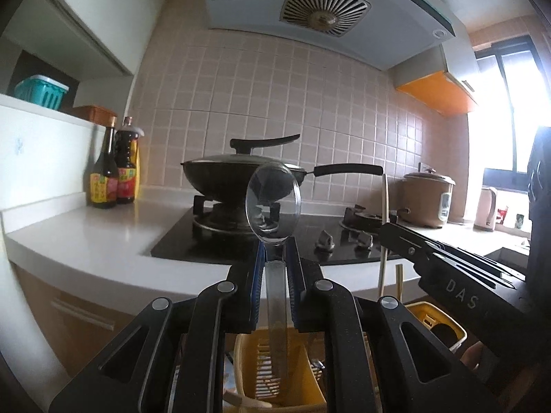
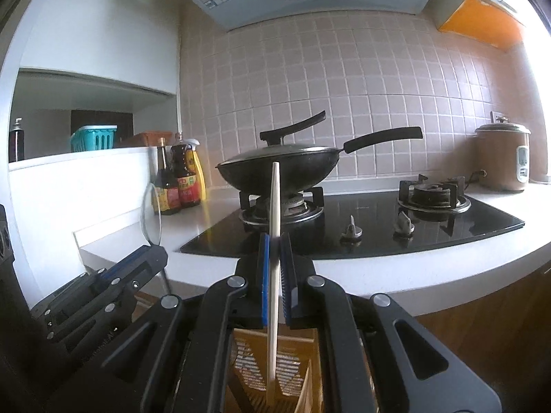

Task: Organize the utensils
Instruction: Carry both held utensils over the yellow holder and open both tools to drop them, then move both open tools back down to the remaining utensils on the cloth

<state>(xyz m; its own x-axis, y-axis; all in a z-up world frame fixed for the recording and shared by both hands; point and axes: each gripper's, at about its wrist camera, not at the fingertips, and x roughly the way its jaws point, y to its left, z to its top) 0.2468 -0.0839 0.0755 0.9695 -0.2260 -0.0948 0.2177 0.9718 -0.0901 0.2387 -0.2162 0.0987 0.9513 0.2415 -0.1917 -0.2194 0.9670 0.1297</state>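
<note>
I have 1 utensil in each tool and judge I am at the drop-in step: my left gripper (image 1: 275, 265) is clamped on the handle of a clear plastic spoon (image 1: 273, 203), bowl up, and my right gripper (image 2: 274, 258) is pinched on a pale chopstick (image 2: 274, 241), both held upright over the yellow utensil holder (image 1: 275, 371) just below them. Next I would lower each straight into its slot and only then ease the fingers apart; which compartment each hangs over I cannot tell. The 2 tools sit close side by side, so they could knock. Ahead, the worktop (image 2: 378, 275) carries the hob with a lidded wok (image 2: 279, 168), sauce bottles (image 2: 179, 179) and a rice cooker (image 2: 502, 158), all well apart.
</note>
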